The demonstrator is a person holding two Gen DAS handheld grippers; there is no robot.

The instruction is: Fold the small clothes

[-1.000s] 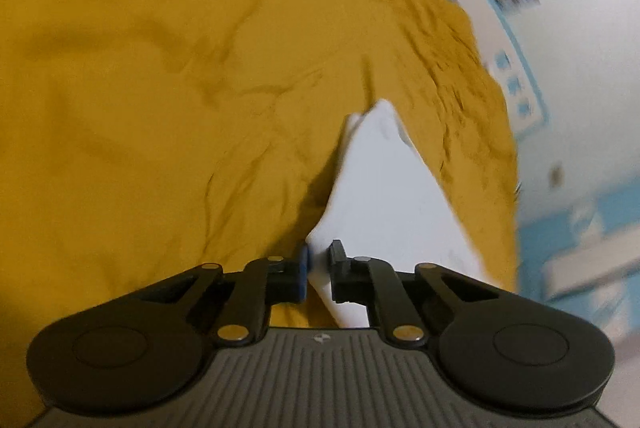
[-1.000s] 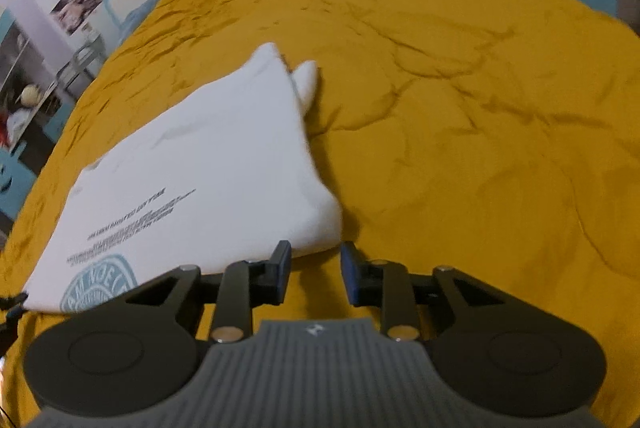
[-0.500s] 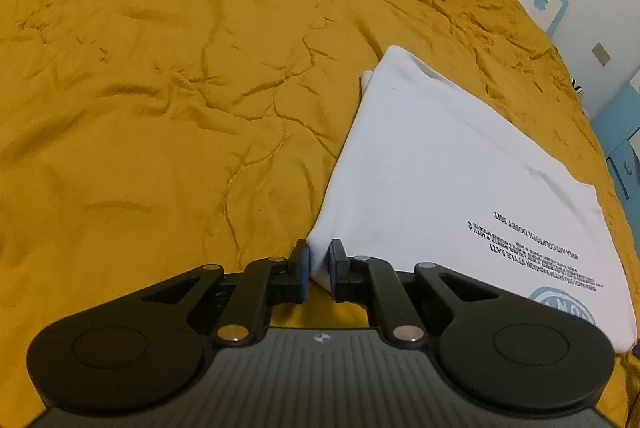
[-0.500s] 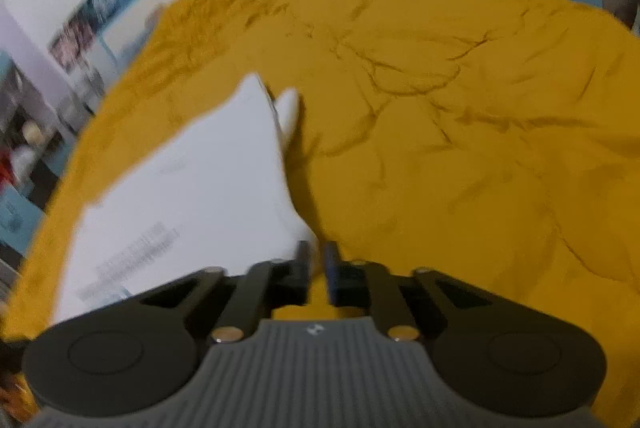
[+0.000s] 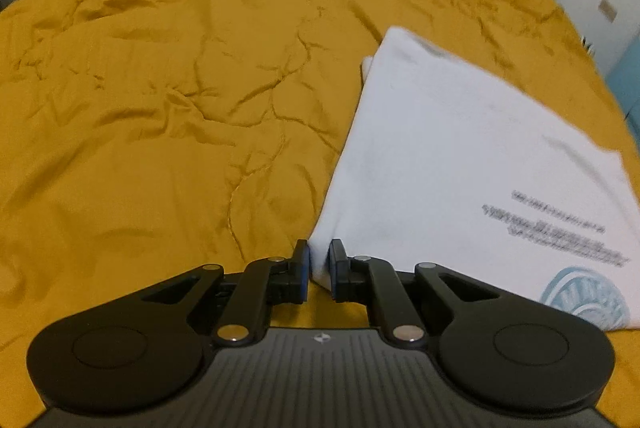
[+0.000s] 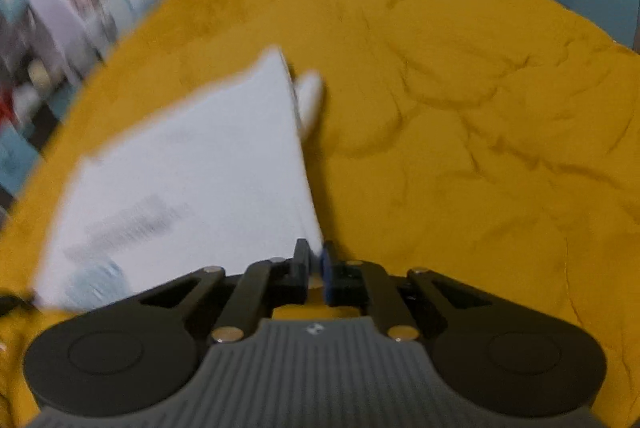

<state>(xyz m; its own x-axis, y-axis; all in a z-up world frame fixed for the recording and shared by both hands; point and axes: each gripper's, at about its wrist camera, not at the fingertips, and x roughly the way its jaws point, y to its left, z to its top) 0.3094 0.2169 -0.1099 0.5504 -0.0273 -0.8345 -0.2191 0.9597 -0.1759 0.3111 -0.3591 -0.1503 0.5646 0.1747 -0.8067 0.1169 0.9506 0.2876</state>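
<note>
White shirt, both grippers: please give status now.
Left gripper shut on white shirt corner. Right gripper just closed on opposite corner. Shirt flat on yellow bedspread. Nothing in the way.

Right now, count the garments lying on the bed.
1. A folded white T-shirt lies on the mustard-yellow bedspread, right of centre in the left wrist view, its near corners between the fingers of both hand-held grippers. Further layers or garments beneath it can't be ruled out.

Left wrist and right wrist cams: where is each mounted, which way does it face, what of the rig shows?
Left wrist: on the left gripper, angled down along its fingers; sees the white shirt corner pinched, on the mustard bedspread.
Right wrist: on the right gripper, angled down, blurred; jaws closed on the shirt's other near corner.
Shared: shirt, bedspread. No hand or sleeve shows.
</note>
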